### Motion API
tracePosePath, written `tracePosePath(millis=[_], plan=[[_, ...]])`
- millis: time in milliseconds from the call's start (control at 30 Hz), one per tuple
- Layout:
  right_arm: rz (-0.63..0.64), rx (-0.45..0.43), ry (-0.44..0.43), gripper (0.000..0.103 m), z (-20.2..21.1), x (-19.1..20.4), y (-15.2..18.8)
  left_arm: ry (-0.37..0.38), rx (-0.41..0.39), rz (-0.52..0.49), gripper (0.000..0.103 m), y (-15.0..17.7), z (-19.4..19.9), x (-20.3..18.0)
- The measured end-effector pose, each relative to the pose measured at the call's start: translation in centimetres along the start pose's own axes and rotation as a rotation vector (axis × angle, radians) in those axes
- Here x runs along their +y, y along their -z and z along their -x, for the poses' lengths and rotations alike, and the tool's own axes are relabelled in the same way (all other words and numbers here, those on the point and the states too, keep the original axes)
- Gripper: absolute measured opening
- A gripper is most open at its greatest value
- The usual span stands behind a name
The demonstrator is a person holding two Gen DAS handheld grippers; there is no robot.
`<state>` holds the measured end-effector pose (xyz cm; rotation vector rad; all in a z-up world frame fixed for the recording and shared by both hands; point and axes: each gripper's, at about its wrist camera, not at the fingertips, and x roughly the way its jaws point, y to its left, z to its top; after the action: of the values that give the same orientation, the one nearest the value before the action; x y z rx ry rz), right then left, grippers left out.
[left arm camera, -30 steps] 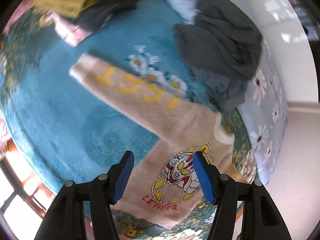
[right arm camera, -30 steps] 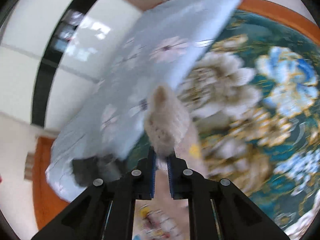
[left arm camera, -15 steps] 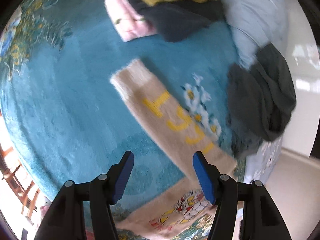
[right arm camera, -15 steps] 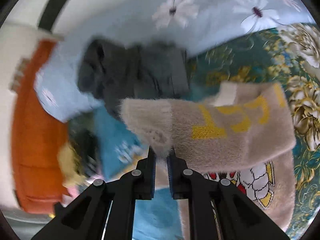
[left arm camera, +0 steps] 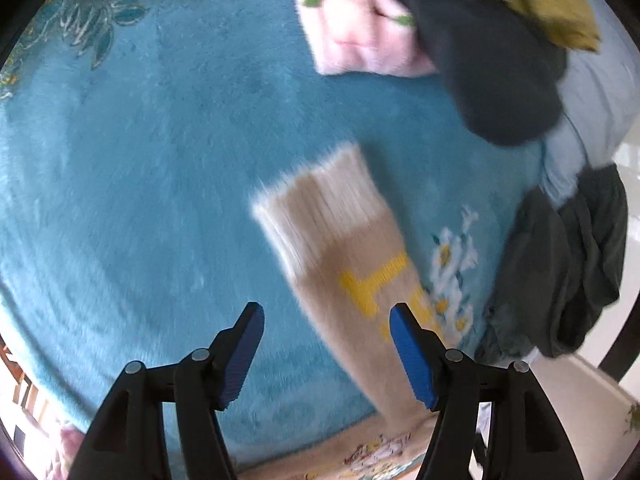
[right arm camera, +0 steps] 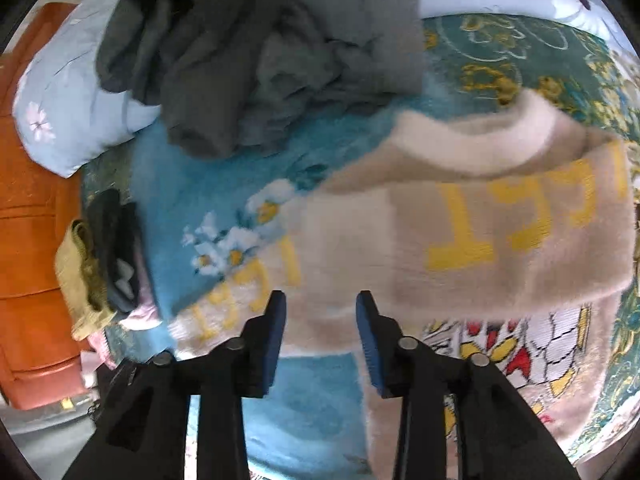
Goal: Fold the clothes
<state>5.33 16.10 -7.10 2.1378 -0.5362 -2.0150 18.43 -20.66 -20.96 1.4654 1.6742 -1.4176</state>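
The beige sweater (right arm camera: 460,240) lies just ahead of both wide-open, empty hand-held grippers, left (left arm camera: 326,356) and right (right arm camera: 320,336).

Even, bright daylight in both views; shadows soft. Motion blur smears the beige sweater (right arm camera: 472,240) and its sleeve (left arm camera: 344,248). Fisheye bending curves the scene toward dark circular borders. Glare whitens the floor (left arm camera: 628,160) at right.

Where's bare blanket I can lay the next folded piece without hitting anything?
Most room: the teal blanket left of the outstretched beige sleeve, in front of the pink garment. A smaller strip lies between the sleeve cuff and the dark garment. Right of the sleeve is crowded by the grey clothes heap and the pillow.
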Motion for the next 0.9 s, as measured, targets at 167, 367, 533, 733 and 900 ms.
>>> tracePosePath(millis=[167, 367, 533, 733, 900], plan=[[0.061, 0.046, -0.027, 0.050, 1.0, 0.9, 2.5, 0.021, -0.038, 0.079, 0.067, -1.5, -1.3, 0.9], [0.077, 0.101, 0.000, 0.050, 2.2, -0.6, 5.3, -0.024, -0.082, 0.026, 0.011, -1.2, -1.2, -0.4], [-0.013, 0.058, -0.033, 0.050, 5.0, -3.4, 5.0, 0.008, -0.144, -0.106, 0.010, 1.2, 1.8, -3.3], [-0.029, -0.030, -0.082, 0.050, 8.9, -5.6, 6.0, 0.078, -0.223, -0.438, 0.009, 7.7, 7.5, -11.0], [-0.069, -0.075, -0.156, 0.050, 11.6, -9.4, 8.8, 0.110, -0.274, -0.747, 0.009, 16.3, 10.5, -18.4]])
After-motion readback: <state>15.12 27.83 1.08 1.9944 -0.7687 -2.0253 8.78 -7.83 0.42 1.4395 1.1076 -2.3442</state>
